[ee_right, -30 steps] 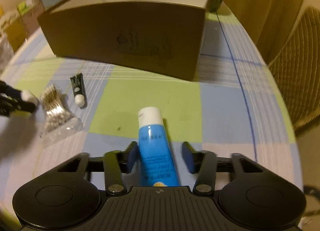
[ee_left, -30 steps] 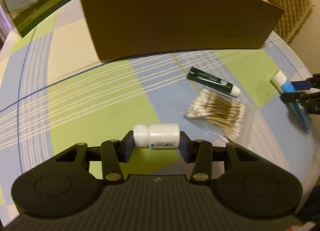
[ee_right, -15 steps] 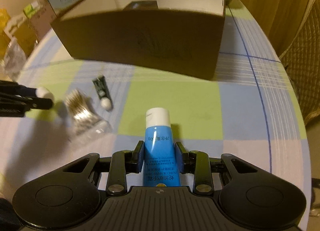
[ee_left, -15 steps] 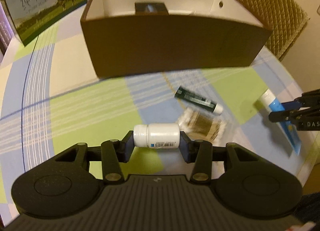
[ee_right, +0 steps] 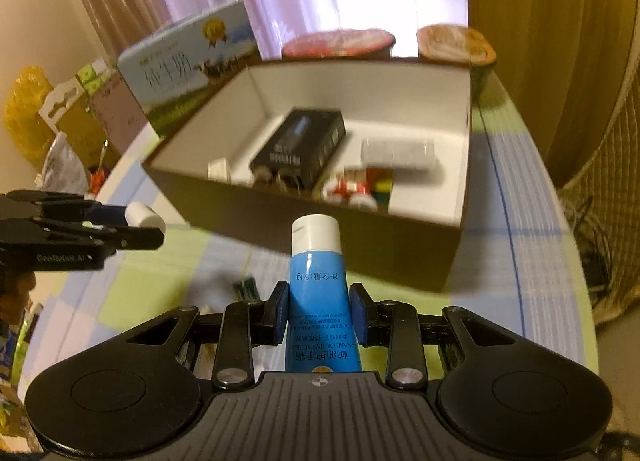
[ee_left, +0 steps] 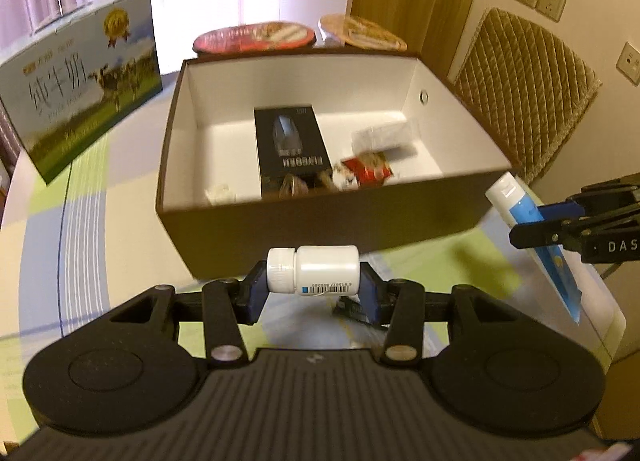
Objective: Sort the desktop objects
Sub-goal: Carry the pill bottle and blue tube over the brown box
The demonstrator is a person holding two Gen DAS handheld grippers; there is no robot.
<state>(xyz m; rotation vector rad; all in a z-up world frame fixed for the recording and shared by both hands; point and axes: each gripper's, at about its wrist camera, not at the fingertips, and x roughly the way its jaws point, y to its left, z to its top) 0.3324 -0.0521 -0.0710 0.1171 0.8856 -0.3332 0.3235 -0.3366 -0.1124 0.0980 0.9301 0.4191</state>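
My left gripper (ee_left: pixel 313 293) is shut on a white pill bottle (ee_left: pixel 313 274), held sideways in the air just short of the near wall of the brown box (ee_left: pixel 280 221). My right gripper (ee_right: pixel 319 311) is shut on a blue hand-cream tube (ee_right: pixel 318 293) with a white cap, raised before the same brown box (ee_right: pixel 360 257). Each gripper shows in the other's view: the right gripper (ee_left: pixel 560 221) with its blue tube (ee_left: pixel 532 237), the left gripper (ee_right: pixel 120 229) with the white bottle (ee_right: pixel 144 215). A dark green tube (ee_right: pixel 248 289) lies on the cloth below.
Inside the box lie a black carton (ee_left: pixel 290 147), a grey packet (ee_left: pixel 384 137), a red wrapper (ee_left: pixel 366 169) and small bits. A milk carton box (ee_left: pixel 76 89) stands at the back left. Two lidded bowls (ee_left: pixel 256 35) sit behind the box. A quilted chair (ee_left: pixel 524 93) stands to the right.
Both grippers have lifted off the table with their loads and moved toward the box, whose inside now shows. The right gripper closed on the blue tube. The cotton swabs have dropped out of view.
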